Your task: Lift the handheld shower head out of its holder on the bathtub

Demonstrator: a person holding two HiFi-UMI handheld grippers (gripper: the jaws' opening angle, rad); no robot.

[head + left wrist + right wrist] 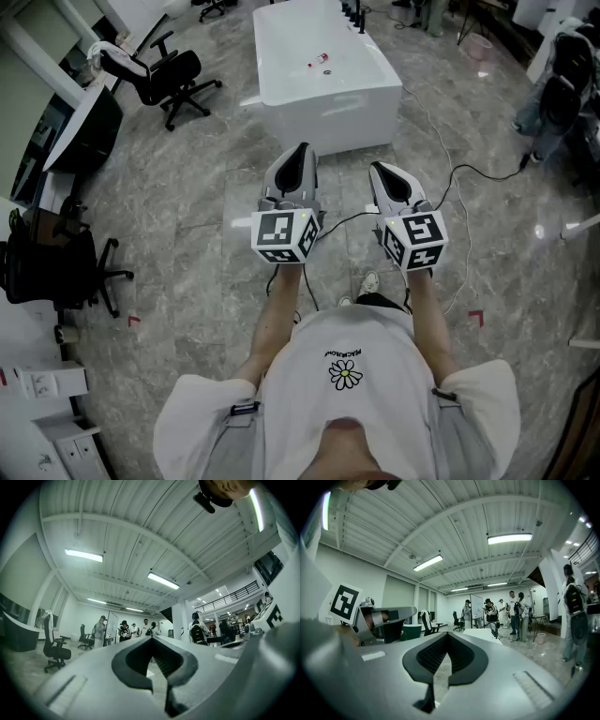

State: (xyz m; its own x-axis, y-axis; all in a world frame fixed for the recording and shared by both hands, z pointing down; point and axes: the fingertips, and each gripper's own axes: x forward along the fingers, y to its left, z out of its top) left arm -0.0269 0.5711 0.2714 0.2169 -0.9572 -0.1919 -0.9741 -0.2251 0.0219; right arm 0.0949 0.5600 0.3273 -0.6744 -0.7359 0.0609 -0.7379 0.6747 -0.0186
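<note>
While the left gripper (302, 155) and right gripper (380, 172) hang with jaws closed on nothing, the shower head is presumably among the dark fittings (357, 16) at the far end of the bathtub (328, 117), well away. Arriving unopened could knock it; the floor cable (469, 173) could trip feet.

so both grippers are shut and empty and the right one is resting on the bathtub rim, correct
No. The left gripper and right gripper are shut and empty, but the right one rests on nothing: the head view shows the bathtub standing apart, ahead of both.
</note>
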